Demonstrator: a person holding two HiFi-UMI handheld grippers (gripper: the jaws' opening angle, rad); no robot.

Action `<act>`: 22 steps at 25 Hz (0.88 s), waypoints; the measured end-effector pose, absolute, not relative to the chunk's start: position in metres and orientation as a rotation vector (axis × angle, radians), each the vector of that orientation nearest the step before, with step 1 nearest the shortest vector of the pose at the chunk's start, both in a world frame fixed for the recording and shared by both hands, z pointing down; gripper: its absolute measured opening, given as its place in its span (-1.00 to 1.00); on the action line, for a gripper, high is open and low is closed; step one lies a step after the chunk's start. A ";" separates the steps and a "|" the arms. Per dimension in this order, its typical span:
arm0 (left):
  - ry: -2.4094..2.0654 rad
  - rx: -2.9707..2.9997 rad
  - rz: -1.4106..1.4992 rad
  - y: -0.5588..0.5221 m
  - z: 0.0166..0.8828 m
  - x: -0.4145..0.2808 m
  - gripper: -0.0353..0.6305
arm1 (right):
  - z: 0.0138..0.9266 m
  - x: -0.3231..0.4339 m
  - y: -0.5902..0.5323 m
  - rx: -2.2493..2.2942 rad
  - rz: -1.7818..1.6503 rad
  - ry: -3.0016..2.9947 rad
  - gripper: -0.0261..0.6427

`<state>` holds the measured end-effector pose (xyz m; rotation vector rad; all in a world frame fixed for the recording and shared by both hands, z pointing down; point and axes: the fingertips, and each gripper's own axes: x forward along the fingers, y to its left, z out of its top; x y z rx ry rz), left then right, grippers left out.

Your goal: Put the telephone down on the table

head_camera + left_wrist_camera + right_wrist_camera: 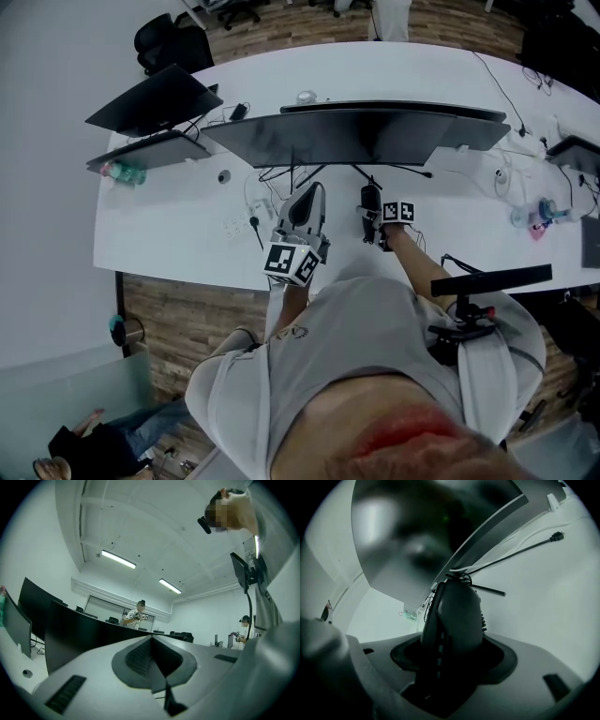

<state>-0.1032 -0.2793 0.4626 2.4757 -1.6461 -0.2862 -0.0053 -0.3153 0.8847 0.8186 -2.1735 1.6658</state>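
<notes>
One telephone [457,616] sits clenched in my right tongs [454,660] over the tabletop [543,602] for lowering; my left tongs [152,660], pressed together, hold nothing.

The telephone [454,620] is black against the white table [178,239]. The curved monitor [366,131] is black too, the near floor [178,319] is brown wood planking, and the left gripper [310,193] carries a marker cube [291,262] of black-and-white squares.

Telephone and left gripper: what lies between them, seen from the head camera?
In the head view, only a bare strip of white table shows between the left gripper and the telephone, which the right gripper holds.
</notes>
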 end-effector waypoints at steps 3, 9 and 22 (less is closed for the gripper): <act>-1.693 2.462 -0.283 -0.283 0.462 -0.100 -0.87 | 0.892 -0.006 -0.323 0.766 1.628 -2.173 0.00; -1.630 2.506 -0.237 -0.291 0.466 -0.095 -0.87 | 0.913 0.018 -0.313 0.872 1.635 -2.130 0.00; -1.789 2.409 -0.252 -0.257 0.456 -0.136 -0.87 | 0.921 0.001 -0.304 0.810 1.365 -2.175 0.00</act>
